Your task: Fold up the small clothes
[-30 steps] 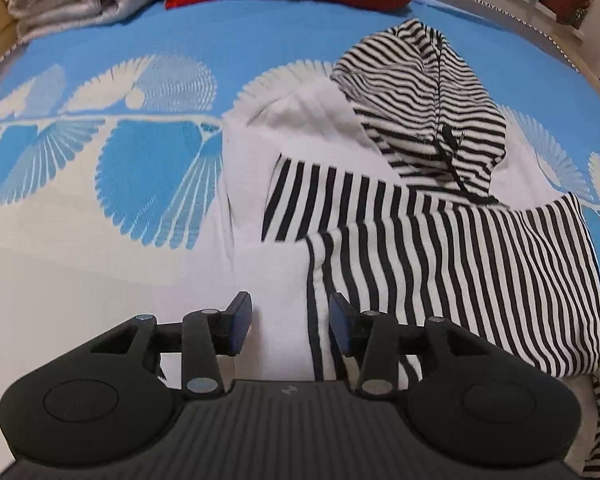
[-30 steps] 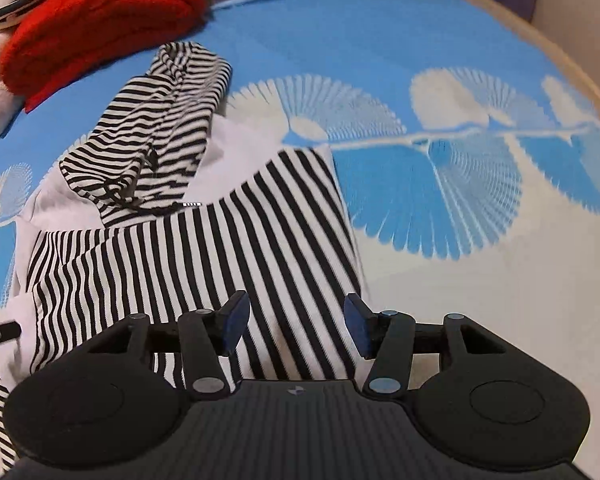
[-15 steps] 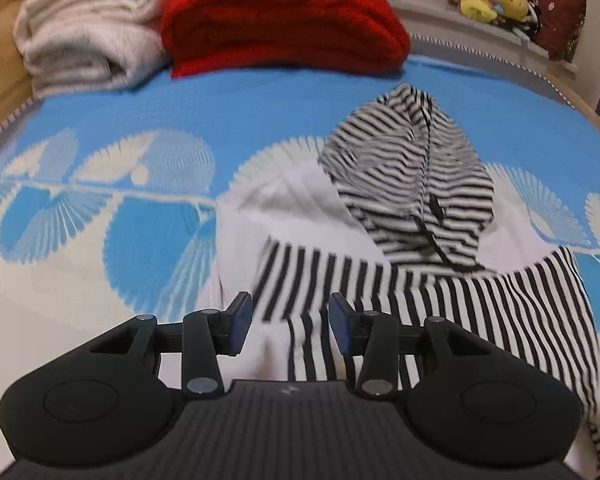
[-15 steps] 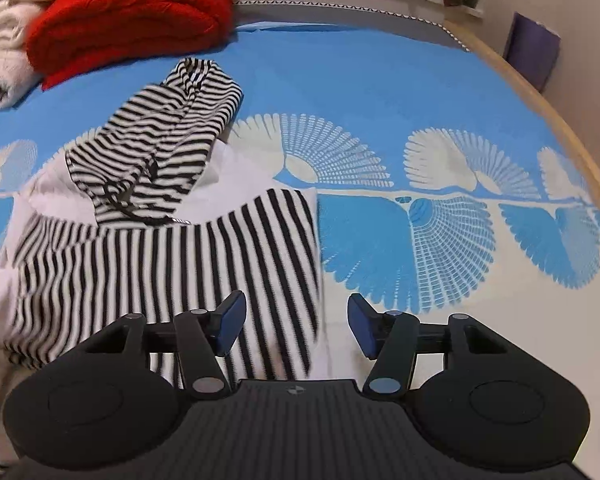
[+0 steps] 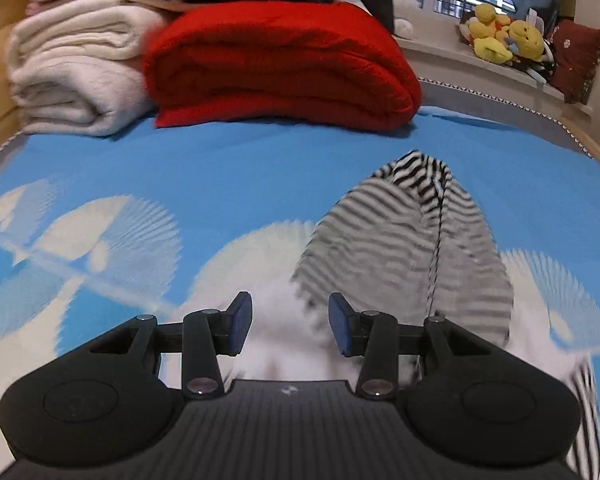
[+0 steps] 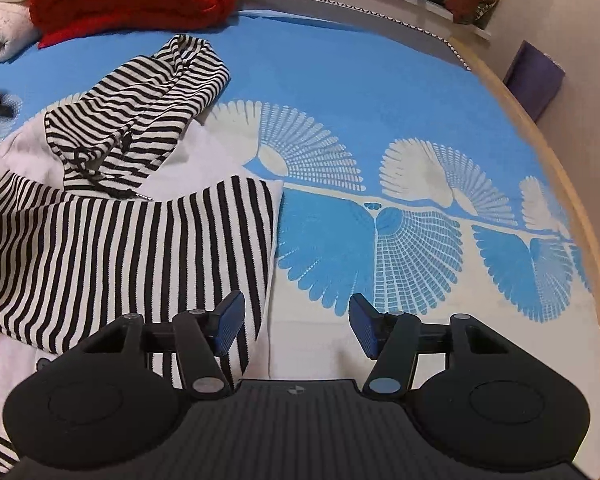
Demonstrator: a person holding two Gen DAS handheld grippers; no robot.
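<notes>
A small black-and-white striped hoodie with a white panel lies flat on the blue patterned bedspread (image 6: 380,92). In the right wrist view its striped body (image 6: 120,248) is at the left and its hood (image 6: 140,108) lies behind that. My right gripper (image 6: 296,320) hangs open over the garment's right edge, with one finger above the stripes and the other above the bedspread. In the left wrist view the hood (image 5: 412,248) is blurred. My left gripper (image 5: 288,322) is open above the white shoulder cloth (image 5: 284,344), with nothing between its pads.
A folded red blanket (image 5: 280,64) and a folded white blanket (image 5: 72,76) are stacked at the head of the bed. Plush toys (image 5: 504,36) sit on a ledge behind. The wooden bed rim (image 6: 580,220) curves along the right, with a purple box (image 6: 534,76) beyond it.
My left gripper has travelled forward from the striped body to the shoulder near the hood, and now looks up the bed. The right gripper has rolled in place and its jaws stand slightly wider.
</notes>
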